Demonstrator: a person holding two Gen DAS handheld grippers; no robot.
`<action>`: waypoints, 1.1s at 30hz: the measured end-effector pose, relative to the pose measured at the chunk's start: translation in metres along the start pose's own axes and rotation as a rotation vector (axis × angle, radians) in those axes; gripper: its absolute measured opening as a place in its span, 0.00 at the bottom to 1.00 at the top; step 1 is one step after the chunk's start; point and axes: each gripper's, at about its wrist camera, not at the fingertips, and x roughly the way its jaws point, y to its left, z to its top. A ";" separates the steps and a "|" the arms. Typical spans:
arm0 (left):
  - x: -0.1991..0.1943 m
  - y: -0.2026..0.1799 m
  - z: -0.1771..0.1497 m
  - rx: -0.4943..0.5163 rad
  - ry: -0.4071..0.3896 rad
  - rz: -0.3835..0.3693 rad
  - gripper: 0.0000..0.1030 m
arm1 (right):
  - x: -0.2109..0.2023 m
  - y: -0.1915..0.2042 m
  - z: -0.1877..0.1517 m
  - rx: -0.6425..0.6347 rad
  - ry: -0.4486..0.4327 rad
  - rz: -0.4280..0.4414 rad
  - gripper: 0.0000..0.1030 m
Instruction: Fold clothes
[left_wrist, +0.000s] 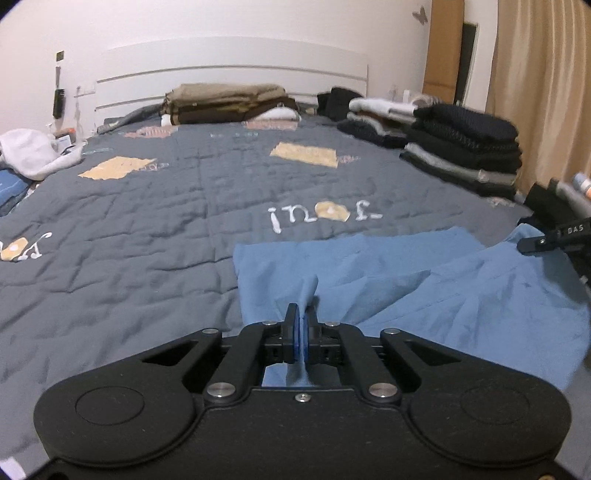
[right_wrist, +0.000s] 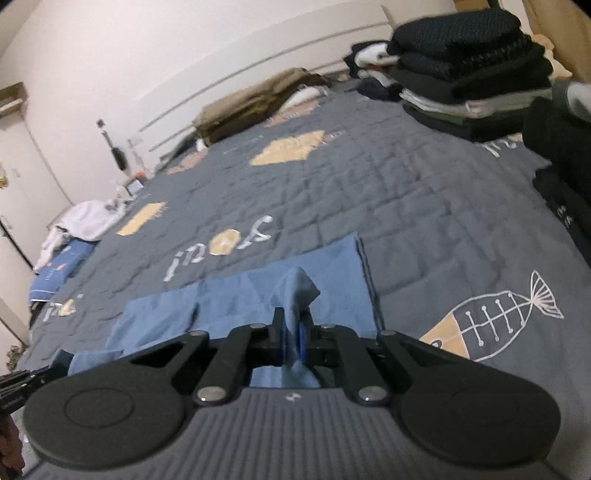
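Now the left gripper (left_wrist: 303, 314) and the right gripper (right_wrist: 293, 321) are each pinching a fold of the blue garment (left_wrist: 406, 280), which is lying on the grey quilt (left_wrist: 147, 221).

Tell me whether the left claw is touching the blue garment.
Touching. The left wrist view shows the left claw shut on a pinched ridge of the blue garment, with cloth running between its fingers.
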 end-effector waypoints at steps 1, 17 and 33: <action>0.008 0.002 0.001 -0.003 0.013 0.002 0.02 | 0.005 0.000 0.002 0.001 0.004 -0.006 0.06; 0.078 0.029 0.056 0.024 -0.019 0.019 0.02 | 0.072 -0.003 0.048 -0.042 -0.033 -0.030 0.06; 0.123 0.044 0.050 0.003 0.102 0.116 0.27 | 0.122 -0.010 0.042 -0.089 0.088 -0.121 0.25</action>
